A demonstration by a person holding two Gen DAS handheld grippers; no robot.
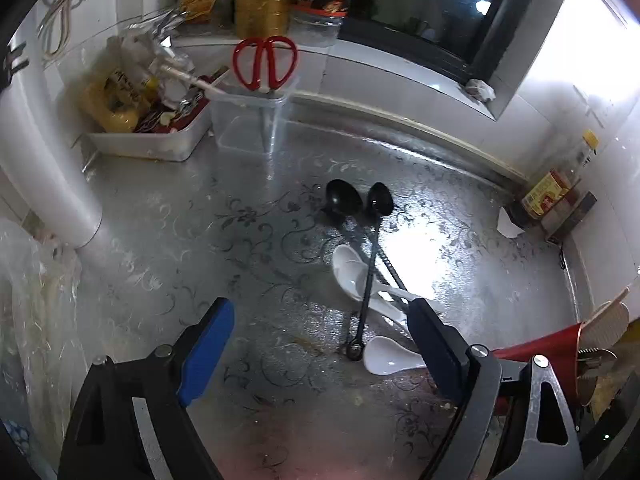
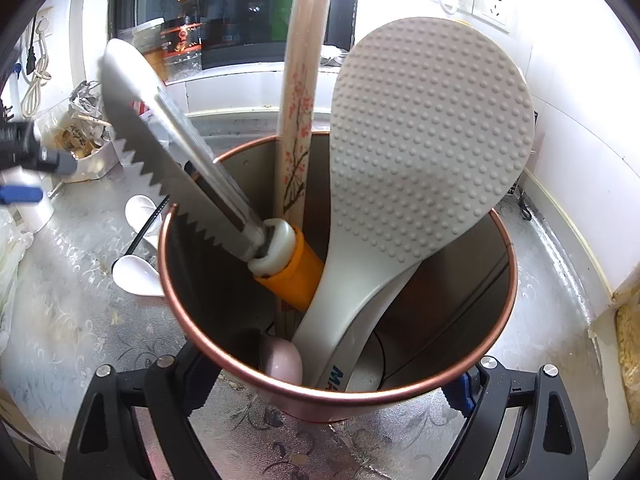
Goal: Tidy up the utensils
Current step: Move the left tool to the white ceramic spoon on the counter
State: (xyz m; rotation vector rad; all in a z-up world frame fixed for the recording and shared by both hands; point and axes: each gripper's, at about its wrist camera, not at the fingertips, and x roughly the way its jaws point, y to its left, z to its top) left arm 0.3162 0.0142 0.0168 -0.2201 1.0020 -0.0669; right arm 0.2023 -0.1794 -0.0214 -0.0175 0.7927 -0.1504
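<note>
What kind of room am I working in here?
Most likely a home kitchen counter: spoons lie loose on it, a cup holds a rice paddle and chopsticks, and an oil bottle stands by the window.

Both grippers (image 1: 320, 344) (image 2: 332, 376): black frames, blue jaws, silver screws.

Your left claw (image 1: 320, 344) has bare patterned silver table (image 1: 180, 220) toward eleven o'clock; crossed black ladles (image 1: 362, 248) and white ceramic spoons (image 1: 356, 276) block one o'clock.
</note>
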